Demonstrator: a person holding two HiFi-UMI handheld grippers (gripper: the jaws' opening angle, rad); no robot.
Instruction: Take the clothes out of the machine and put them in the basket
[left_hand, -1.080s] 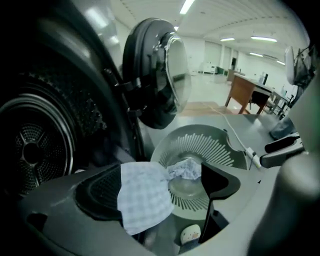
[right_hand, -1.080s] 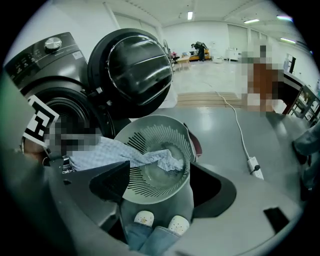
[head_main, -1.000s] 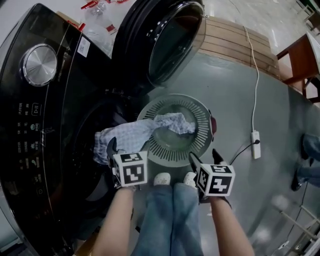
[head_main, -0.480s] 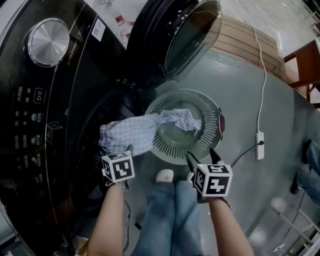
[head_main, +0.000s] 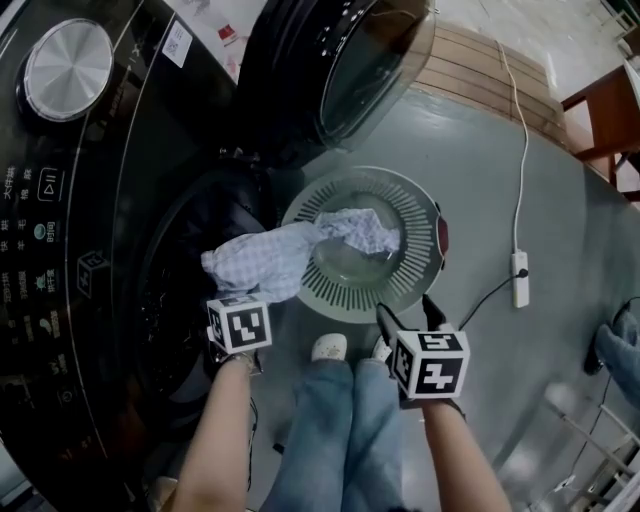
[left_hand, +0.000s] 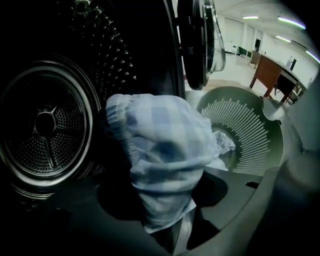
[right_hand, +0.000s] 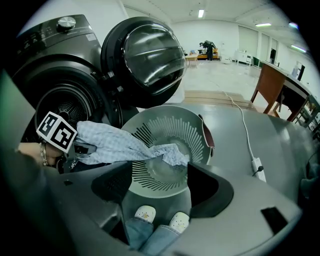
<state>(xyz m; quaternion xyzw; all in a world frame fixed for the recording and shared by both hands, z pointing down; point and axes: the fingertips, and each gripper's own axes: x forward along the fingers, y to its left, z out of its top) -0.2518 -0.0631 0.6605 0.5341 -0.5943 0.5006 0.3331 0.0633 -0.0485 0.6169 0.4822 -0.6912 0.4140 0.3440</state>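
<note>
A blue-and-white checked cloth (head_main: 270, 262) is draped from the black washing machine's opening (head_main: 190, 290) into the round grey-green basket (head_main: 410, 270) on the floor. My left gripper (head_main: 234, 300) is at the cloth's machine end. In the left gripper view the cloth (left_hand: 165, 150) hangs between the jaws, which are closing; the pads do not press on it. The empty drum (left_hand: 45, 125) shows behind. My right gripper (head_main: 407, 308) hovers open over the basket's near rim with nothing between its fingers. The right gripper view shows the cloth (right_hand: 115, 142) running into the basket (right_hand: 170, 127).
The machine's round door (head_main: 340, 70) stands open above the basket. The person's shoes (head_main: 327, 348) are just in front of the basket. A white power strip (head_main: 519, 278) and its cable lie on the floor to the right. A wooden table (head_main: 605, 110) stands at far right.
My left gripper has moved left and down to the cloth's end at the machine opening. The right gripper has barely moved. The cloth stays draped from machine to basket.
</note>
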